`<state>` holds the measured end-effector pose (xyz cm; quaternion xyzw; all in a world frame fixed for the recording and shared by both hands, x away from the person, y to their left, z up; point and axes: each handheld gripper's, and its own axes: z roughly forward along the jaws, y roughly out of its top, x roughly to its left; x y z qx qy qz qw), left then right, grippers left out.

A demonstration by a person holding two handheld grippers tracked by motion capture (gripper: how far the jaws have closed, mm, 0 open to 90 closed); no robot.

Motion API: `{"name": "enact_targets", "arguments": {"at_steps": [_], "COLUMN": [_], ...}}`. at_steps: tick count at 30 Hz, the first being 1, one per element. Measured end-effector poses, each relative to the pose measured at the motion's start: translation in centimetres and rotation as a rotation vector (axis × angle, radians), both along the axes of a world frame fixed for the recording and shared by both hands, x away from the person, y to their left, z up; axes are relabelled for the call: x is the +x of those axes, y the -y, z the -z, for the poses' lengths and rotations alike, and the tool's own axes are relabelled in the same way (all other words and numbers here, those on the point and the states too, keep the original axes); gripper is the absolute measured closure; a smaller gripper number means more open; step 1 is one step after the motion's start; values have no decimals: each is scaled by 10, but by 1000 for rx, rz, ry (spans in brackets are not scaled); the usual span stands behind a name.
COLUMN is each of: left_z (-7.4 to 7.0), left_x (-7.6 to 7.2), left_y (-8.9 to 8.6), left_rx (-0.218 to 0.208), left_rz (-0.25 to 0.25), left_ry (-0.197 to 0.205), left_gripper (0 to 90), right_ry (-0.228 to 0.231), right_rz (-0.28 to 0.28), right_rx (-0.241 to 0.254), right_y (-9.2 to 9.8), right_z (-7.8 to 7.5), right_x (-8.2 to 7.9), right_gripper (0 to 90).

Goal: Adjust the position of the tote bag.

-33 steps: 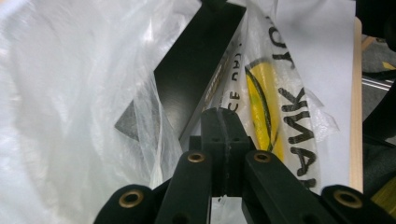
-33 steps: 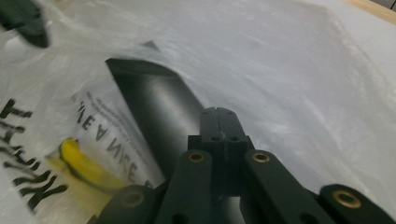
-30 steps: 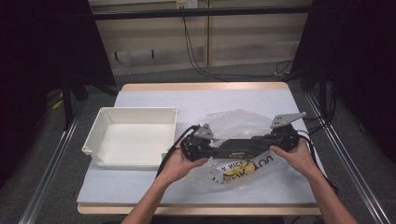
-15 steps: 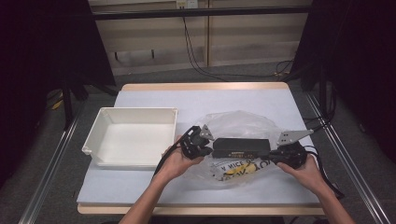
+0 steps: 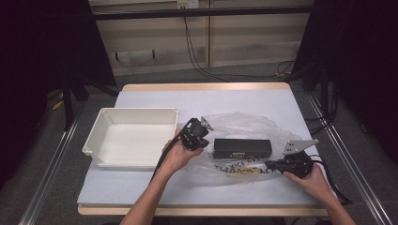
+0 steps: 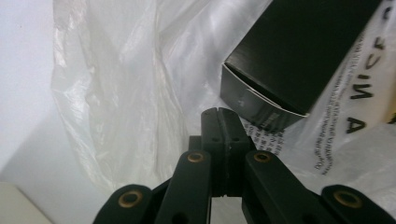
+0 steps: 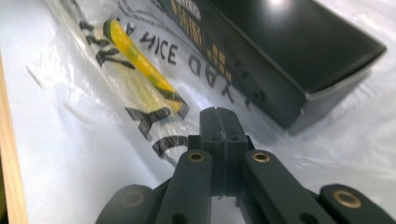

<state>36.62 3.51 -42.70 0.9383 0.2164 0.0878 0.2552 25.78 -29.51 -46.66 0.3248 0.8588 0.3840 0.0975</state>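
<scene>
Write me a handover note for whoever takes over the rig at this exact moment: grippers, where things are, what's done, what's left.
Left gripper: jaws shut, nothing between them, at the left end of the black box.
Right gripper: jaws shut, empty, by the box's near right corner, over the printed part of the plastic bag.
Things: the box lies flat on the crumpled clear bag, mid-table. The white tray stands to the left with nothing in it.
Done: nothing is gripped yet, and the box is not in the tray.
Left: probably take hold of the box or the bag; the pictures don't settle where it should go.
</scene>
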Motion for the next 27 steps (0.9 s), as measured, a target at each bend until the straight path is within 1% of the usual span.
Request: {"name": "enact_targets", "arguments": {"at_steps": [1,2,3,4,5,6,7,8,9,10,11,12,13,14,15,16,18,19,20,21,22,23,24,25,26,27], "left_z": [0,1,4,7,10,13,17,19,20,22,22,23,23,22,22,20,19,18,17,15,14,13,11,9,7,4], "left_x": [0,1,0,0,0,-1,-2,-2,-3,-3,-2,-2,-3,-2,-3,-3,-4,-6,-7,-7,-9,-11,-11,-12,-12,-13], "left_y": [1,3,4,5,7,8,9,10,12,13,14,15,16,15,15,13,10,9,7,5,5,4,3,2,0,-1], "left_rx": [6,25,21,23,38,42,30,34,45,48,53,41,14,29,26,33,8,-13,-31,-29,-36,-46,-47,-59,-61,-73], "left_rz": [-3,0,-6,-9,0,-8,-12,-12,-16,-16,-8,-14,-29,-11,-15,-6,-20,-37,-37,-5,3,-13,-11,-9,6,4], "left_ry": [-15,-15,-25,-44,-44,-51,-53,-53,-47,-47,-49,-43,-52,-45,-37,-42,-33,-34,-35,-30,-15,-15,-9,-7,0,7], "left_gripper": [900,900,900,900,900,900,900,900,900,900,900,900,900,900,900,900,900,886,856,823,814,793,766,742,733,704], "right_ry": [-1,1,3,0,2,0,-5,1,-5,-3,-5,-7,-6,-6,-7,-2,7,14,26,30,43,51,64,76,87,98], "right_rz": [3,6,9,14,19,25,28,31,35,40,42,46,45,45,47,44,45,52,55,65,73,83,92,93,98,102], "right_rx": [2,0,1,2,2,0,4,-1,4,-1,3,-2,-1,-2,-3,-2,7,12,21,28,35,44,54,62,73,85], "right_y": [1,3,4,6,8,10,11,13,14,15,15,15,15,15,14,14,15,15,17,18,19,20,20,21,21,21], "right_z": [1,1,1,2,2,3,5,5,6,7,8,8,9,10,10,9,8,7,6,4,3,1,0,-2,-4,-6], "right_x": [-1,-3,-5,-6,-7,-8,-9,-9,-10,-9,-9,-9,-9,-10,-10,-11,-12,-13,-13,-14,-15,-16,-17,-19,-20,-21], "right_gripper": [900,900,900,900,900,900,900,900,900,900,900,900,900,900,900,900,900,900,900,891,856,833,827,823,812,795]}}
